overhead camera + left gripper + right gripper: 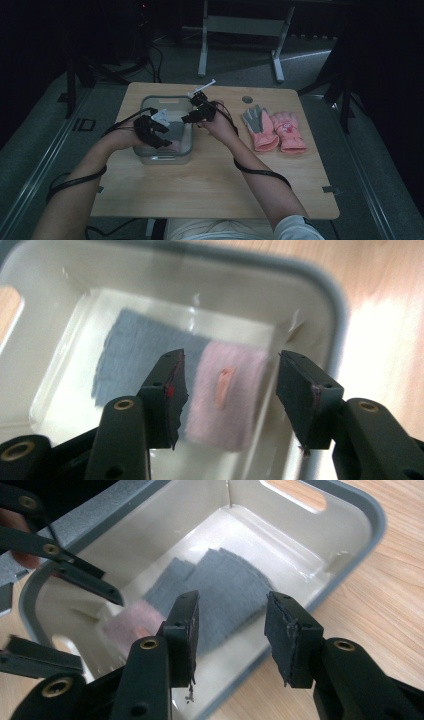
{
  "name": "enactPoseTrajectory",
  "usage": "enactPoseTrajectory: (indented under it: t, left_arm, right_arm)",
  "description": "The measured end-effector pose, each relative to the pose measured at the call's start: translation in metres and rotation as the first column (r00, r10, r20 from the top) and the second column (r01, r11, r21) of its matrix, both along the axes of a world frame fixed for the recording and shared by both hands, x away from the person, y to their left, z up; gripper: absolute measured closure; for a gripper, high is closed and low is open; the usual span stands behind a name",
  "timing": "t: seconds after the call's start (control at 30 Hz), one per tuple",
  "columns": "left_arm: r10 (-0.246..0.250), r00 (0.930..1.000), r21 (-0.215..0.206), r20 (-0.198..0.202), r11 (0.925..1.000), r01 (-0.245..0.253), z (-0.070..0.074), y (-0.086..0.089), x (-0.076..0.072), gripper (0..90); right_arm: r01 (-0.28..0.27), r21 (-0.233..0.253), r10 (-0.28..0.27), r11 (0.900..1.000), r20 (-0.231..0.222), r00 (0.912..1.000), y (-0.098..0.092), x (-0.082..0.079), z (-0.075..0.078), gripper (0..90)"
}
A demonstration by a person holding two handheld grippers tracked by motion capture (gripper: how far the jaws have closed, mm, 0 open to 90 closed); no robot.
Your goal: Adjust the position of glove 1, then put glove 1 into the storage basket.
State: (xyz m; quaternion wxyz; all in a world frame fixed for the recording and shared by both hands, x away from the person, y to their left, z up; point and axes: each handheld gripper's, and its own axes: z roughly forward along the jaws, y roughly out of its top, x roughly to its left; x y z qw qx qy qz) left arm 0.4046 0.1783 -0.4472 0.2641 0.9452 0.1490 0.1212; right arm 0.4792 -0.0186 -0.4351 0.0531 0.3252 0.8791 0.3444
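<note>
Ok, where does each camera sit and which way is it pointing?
High view: above the person's side, facing forward and down on the table; both forearms, left hand-held gripper, right hand-held gripper.
Left gripper view: on the left hand-held gripper, looking down into the bin.
Right gripper view: on the right hand-held gripper, looking into it too.
Shared: grey cloth, pink glove.

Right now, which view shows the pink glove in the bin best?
The left gripper view: the pink glove lies sharp between the open left tool's jaws, cuff tab visible. The right gripper view catches a blurred corner beside the grey patch. The high view shows a sliver.
</note>
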Motion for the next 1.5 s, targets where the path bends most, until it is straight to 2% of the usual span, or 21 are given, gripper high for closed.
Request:
enactPoseTrajectory:
  t: [0.2,0.23,0.37,0.4,0.47,0.57,0.63,0.7,0.8,0.83,0.93,1.07,1.1,1.17,1.2,1.23,1.27,1.3,1.33,1.43,1.5]
  left_arm:
    - [0.019,0.9994,-0.04,-0.028,0.999,-0.02,0.005,-0.012,-0.008,46.2]
    - [0.01,0.9995,-0.062,-0.031,0.998,-0.011,0.009,-0.018,-0.012,46.2]
    - [0.002,1.0,-0.078,0.0,0.9969,-0.002,0.015,-0.038,-0.022,46.4]
    - [0.002,1.0,-0.078,0.0,0.9969,-0.002,0.015,-0.038,-0.022,47.2]
    - [-0.004,1.0,-0.098,0.005,0.9952,0.005,0.018,-0.052,-0.029,47.3]
    - [-0.023,0.9997,-0.109,0.003,0.9938,0.023,0.018,-0.06,-0.033,47.3]
    - [-0.031,0.9995,-0.141,-0.003,0.9895,0.03,0.017,-0.07,-0.038,47.2]
    - [-0.043,0.9991,-0.152,-0.007,0.9874,0.041,0.011,-0.083,-0.043,47.0]
    - [-0.037,0.9993,-0.153,-0.003,0.9875,0.036,0.008,-0.088,-0.044,41.2]
    - [-0.035,0.9993,-0.176,-0.013,0.9839,0.032,0.001,-0.096,-0.046,41.2]
    - [-0.048,0.9985,-0.185,-0.028,0.9818,0.041,-0.009,-0.106,-0.051,27.5]
    - [-0.03,0.9989,-0.205,-0.036,0.9785,0.022,-0.025,-0.12,-0.058,19.0]
    - [-0.033,0.9981,-0.219,-0.052,0.9755,0.021,-0.03,-0.123,-0.061,17.6]
    - [-0.006,0.9988,-0.237,-0.048,0.9714,-0.005,-0.04,-0.127,-0.066,14.8]
    - [-0.002,0.9977,-0.258,-0.068,0.9659,-0.016,-0.046,-0.128,-0.068,13.5]
    - [-0.002,0.9977,-0.258,-0.068,0.9659,-0.016,-0.046,-0.128,-0.068,11.6]
    - [0.024,0.9954,-0.303,-0.093,0.9517,-0.051,-0.056,-0.129,-0.071,11.6]
    - [0.027,0.9933,-0.321,-0.113,0.945,-0.062,-0.06,-0.129,-0.072,5.1]
    - [0.045,0.9921,-0.324,-0.117,0.9424,-0.081,-0.064,-0.13,-0.073,2.6]
    - [0.081,0.9935,-0.341,-0.08,0.9344,-0.103,-0.073,-0.129,-0.079,1.2]
    - [0.101,0.993,-0.361,-0.061,0.9252,-0.116,-0.078,-0.13,-0.085,1.2]
  right_arm:
    - [0.002,0.006,-0.002,1.0,0.029,0.9996,-0.023,-0.013,0.006,57.0]
    - [0.004,0.011,-0.004,1.0,0.029,0.9996,-0.027,-0.015,0.007,57.0]
    - [0.008,0.018,-0.009,1.0,0.037,0.9993,-0.042,-0.021,0.008,57.2]
    - [0.008,0.018,-0.009,1.0,0.037,0.9993,-0.042,-0.021,0.008,57.2]
    - [0.013,0.015,-0.014,1.0,0.053,0.9985,-0.052,-0.025,0.01,57.3]
    - [0.02,0.017,-0.021,1.0,0.067,0.9975,-0.06,-0.027,0.012,57.3]
    - [0.027,0.02,-0.028,0.999,0.076,0.9967,-0.07,-0.03,0.013,57.3]
    - [0.03,0.017,-0.032,0.999,0.096,0.9949,-0.083,-0.034,0.014,57.3]
    - [0.026,0.025,-0.028,0.999,0.1,0.9946,-0.088,-0.035,0.014,57.9]
    - [0.019,0.042,-0.024,0.999,0.114,0.9932,-0.094,-0.037,0.014,58.0]
    - [0.017,0.025,-0.021,1.0,0.146,0.9891,-0.112,-0.04,0.012,58.0]
    - [0.021,0.023,-0.025,1.0,0.165,0.986,-0.131,-0.041,0.008,58.5]
    - [0.011,0.028,-0.016,1.0,0.174,0.9847,-0.137,-0.041,0.007,58.5]
    - [0.007,0.025,-0.012,1.0,0.192,0.9813,-0.149,-0.042,0.004,58.8]
    - [0.014,0.019,-0.017,1.0,0.199,0.9798,-0.155,-0.042,0.002,59.1]
    - [0.014,0.019,-0.017,1.0,0.199,0.9798,-0.155,-0.042,0.002,59.1]
    - [0.023,0.012,-0.025,1.0,0.203,0.9788,-0.161,-0.041,0.0,59.1]
    - [0.049,0.004,-0.049,0.999,0.211,0.9763,-0.174,-0.038,-0.002,59.3]
    - [0.06,0.004,-0.06,0.998,0.213,0.9753,-0.18,-0.037,-0.004,59.4]
    - [0.094,-0.01,-0.089,0.996,0.232,0.9686,-0.195,-0.033,-0.006,60.3]
    - [0.111,-0.024,-0.102,0.993,0.243,0.9647,-0.203,-0.03,-0.007,60.4]
